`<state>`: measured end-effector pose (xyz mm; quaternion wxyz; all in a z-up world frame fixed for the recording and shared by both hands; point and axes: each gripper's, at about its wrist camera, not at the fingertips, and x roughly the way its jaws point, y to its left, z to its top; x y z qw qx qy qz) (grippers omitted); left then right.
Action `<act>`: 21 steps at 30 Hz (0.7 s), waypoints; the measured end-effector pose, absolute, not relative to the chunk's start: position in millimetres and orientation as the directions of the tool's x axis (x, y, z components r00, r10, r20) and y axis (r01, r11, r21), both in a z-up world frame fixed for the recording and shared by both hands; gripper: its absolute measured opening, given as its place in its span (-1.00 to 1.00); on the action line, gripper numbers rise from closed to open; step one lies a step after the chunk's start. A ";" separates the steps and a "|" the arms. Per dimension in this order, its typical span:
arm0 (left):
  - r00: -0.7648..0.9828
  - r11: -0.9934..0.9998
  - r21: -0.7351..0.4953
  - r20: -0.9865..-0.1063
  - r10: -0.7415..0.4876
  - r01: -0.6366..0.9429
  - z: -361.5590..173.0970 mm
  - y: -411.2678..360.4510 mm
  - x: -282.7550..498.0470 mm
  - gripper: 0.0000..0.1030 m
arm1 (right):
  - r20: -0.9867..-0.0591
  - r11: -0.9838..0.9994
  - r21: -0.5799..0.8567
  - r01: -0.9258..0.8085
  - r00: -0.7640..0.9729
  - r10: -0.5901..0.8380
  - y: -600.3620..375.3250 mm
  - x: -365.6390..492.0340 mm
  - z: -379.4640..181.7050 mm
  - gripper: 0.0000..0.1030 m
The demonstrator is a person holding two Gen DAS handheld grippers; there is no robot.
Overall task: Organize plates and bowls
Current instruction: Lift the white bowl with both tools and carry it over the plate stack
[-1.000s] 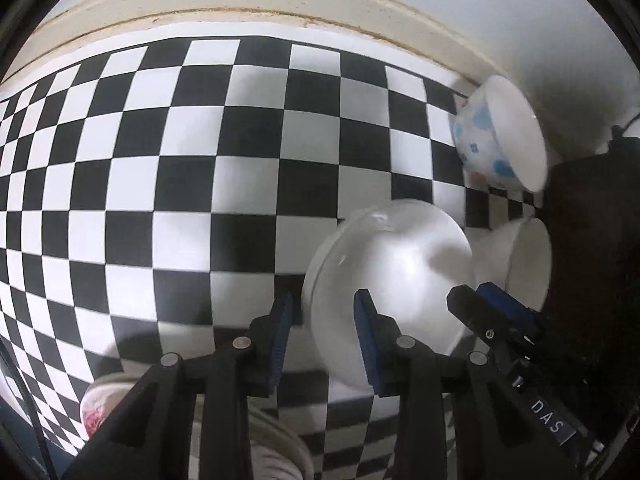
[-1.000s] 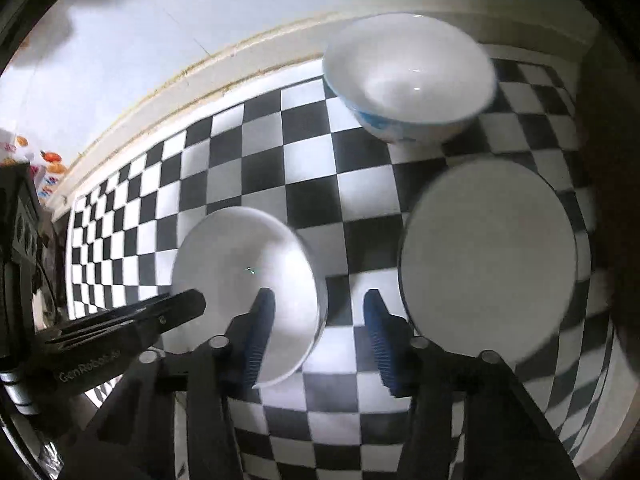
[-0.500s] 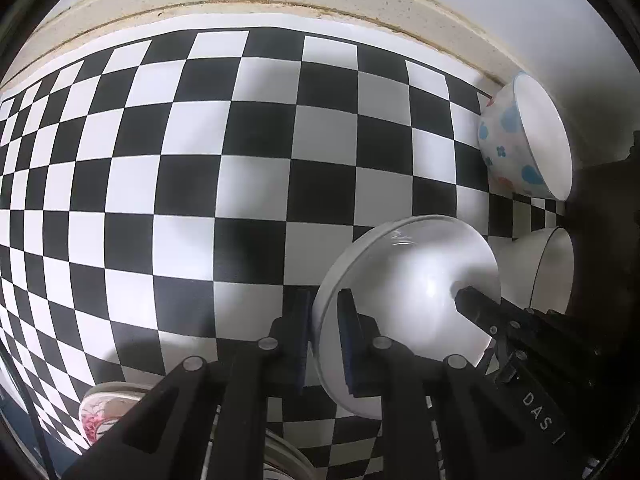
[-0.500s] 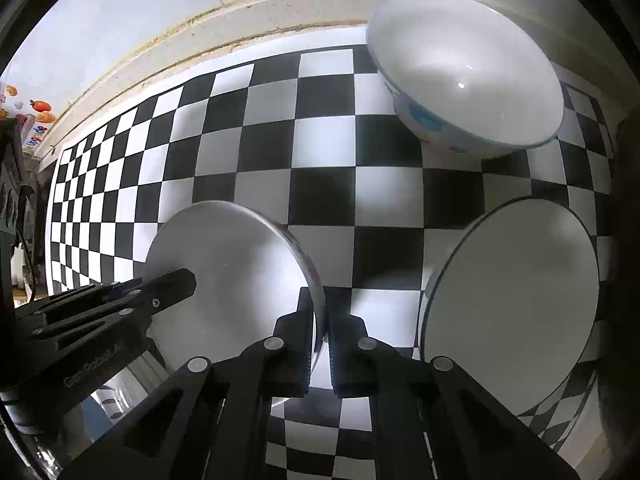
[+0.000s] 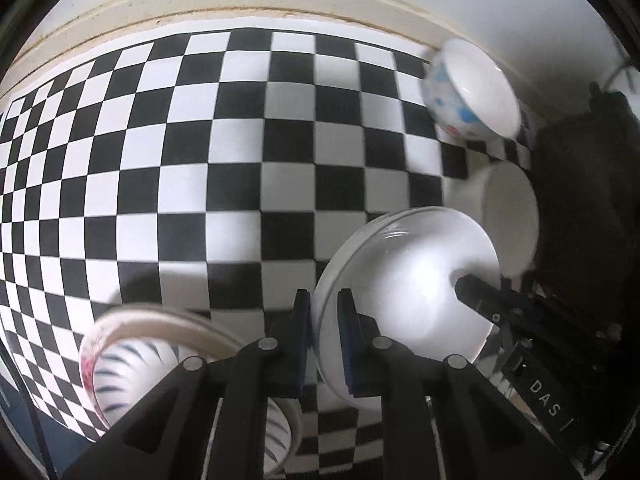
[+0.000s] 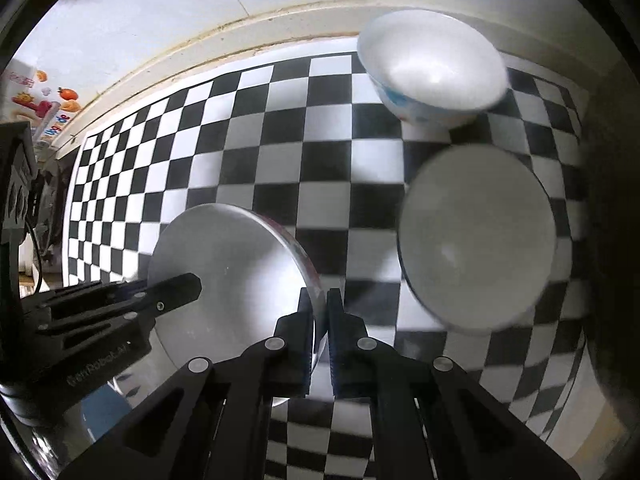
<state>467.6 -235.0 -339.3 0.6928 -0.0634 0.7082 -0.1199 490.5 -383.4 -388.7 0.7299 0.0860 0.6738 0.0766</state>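
Over the checkered counter [image 5: 224, 128], both grippers are clenched on opposite rims of one white plate [image 5: 404, 304]: the left gripper [image 5: 323, 344] pinches its left edge and the right gripper [image 6: 320, 332] its right edge, each with the rim between the jaws. Its face spreads from each pair of jaws toward the other, so neither hand is nearer, and it seems held roughly level, face up, with no long axis, being round. Beyond it stand a blue-patterned bowl [image 6: 432, 76] and a plain white bowl [image 6: 476, 236], where I judge the plate may be headed.
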 end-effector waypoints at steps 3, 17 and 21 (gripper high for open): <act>-0.027 0.959 -0.254 -0.967 -0.253 0.126 -330.1 -245.0 448.9 -0.77 | -0.968 0.971 0.237 0.019 0.085 0.235 -390.4 471.0 -380.8 -0.85; -0.109 0.937 -0.240 -0.970 -0.219 0.253 -355.7 -286.8 381.6 -0.77 | -0.970 0.958 0.243 0.152 0.035 0.241 -429.6 356.3 -410.3 -0.86; -0.137 0.936 -0.238 -0.968 -0.208 0.260 -368.1 -293.9 374.2 -0.77 | -0.968 0.953 0.249 0.173 0.018 0.250 -434.1 347.3 -423.2 -0.86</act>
